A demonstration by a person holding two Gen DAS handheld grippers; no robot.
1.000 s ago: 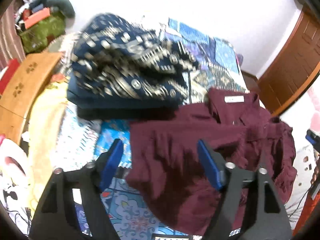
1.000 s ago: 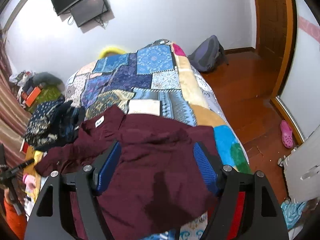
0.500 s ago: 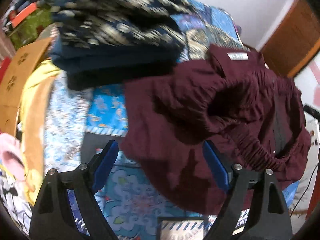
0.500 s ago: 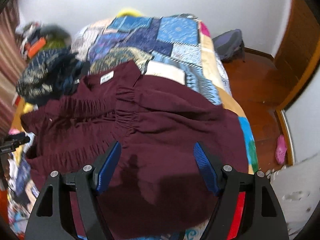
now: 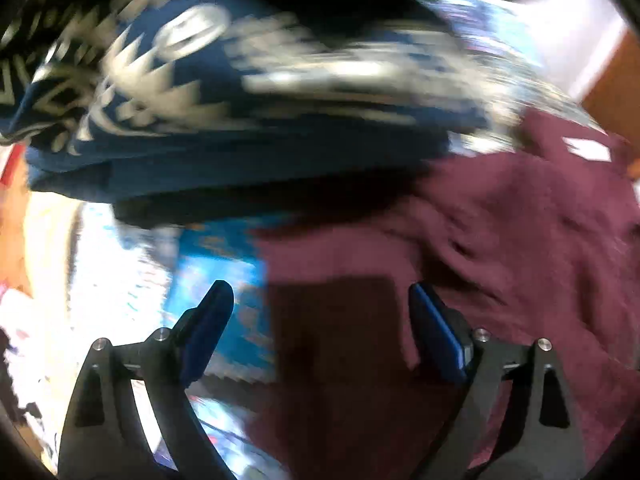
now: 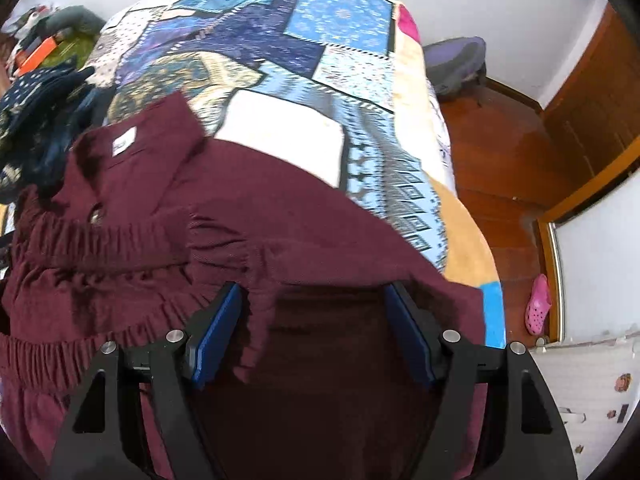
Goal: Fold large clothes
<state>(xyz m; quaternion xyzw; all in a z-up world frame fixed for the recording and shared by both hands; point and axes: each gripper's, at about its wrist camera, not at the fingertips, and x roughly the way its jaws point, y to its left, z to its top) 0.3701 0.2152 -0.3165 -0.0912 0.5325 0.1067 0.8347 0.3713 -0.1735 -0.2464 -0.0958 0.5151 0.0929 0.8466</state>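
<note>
Maroon garment spread on the near end of the patchwork bed, left tongs released over its left edge, right tongs released above its middle, navy patterned clothes piled far left

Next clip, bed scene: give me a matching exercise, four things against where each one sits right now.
Things:
1. maroon garment
2. navy patterned clothes
3. pink clog
4. purple backpack

Places:
A. on the wooden floor beside the bed
B. against the wall past the bed's far end
C. spread out under the right tongs
D. piled left of the garment's collar

Pairs: 1-C, 2-D, 3-A, 4-B
</note>
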